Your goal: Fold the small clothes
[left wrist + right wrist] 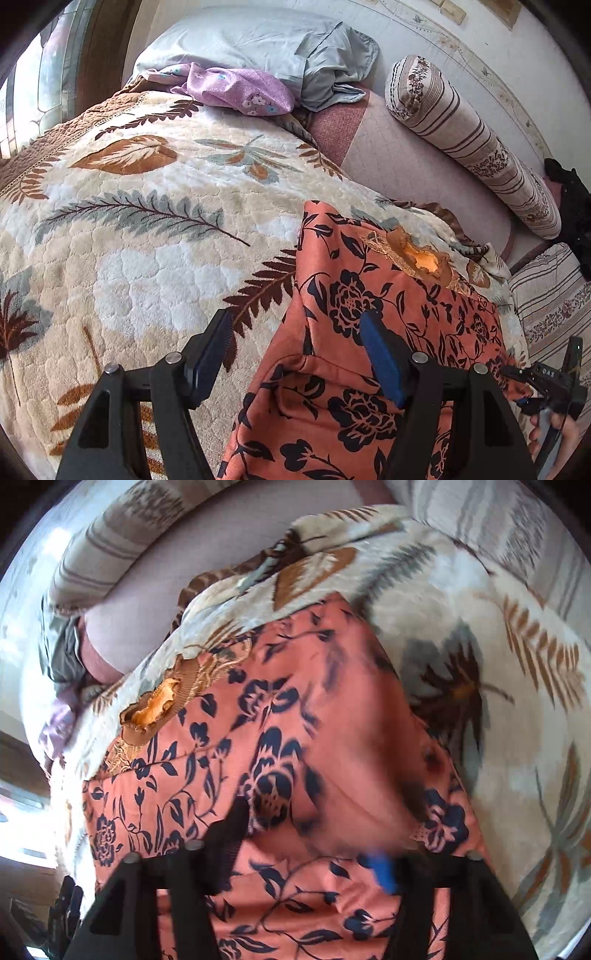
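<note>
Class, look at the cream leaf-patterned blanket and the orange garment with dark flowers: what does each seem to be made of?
The cream leaf-patterned blanket looks like thick plush fleece: fuzzy, matte, with a puffy quilted surface. The orange garment with dark flowers seems a thin, smooth woven fabric, faintly soft-sheened, draping in sharp folds; the fibre cannot be told.

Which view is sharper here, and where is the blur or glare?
Left wrist view: sharp, with fisheye bending at the edges and a blown-out window at upper left. Right wrist view: motion blur smears the orange floral garment and leaf-print blanket, and bright glare washes out the left edge.
</note>
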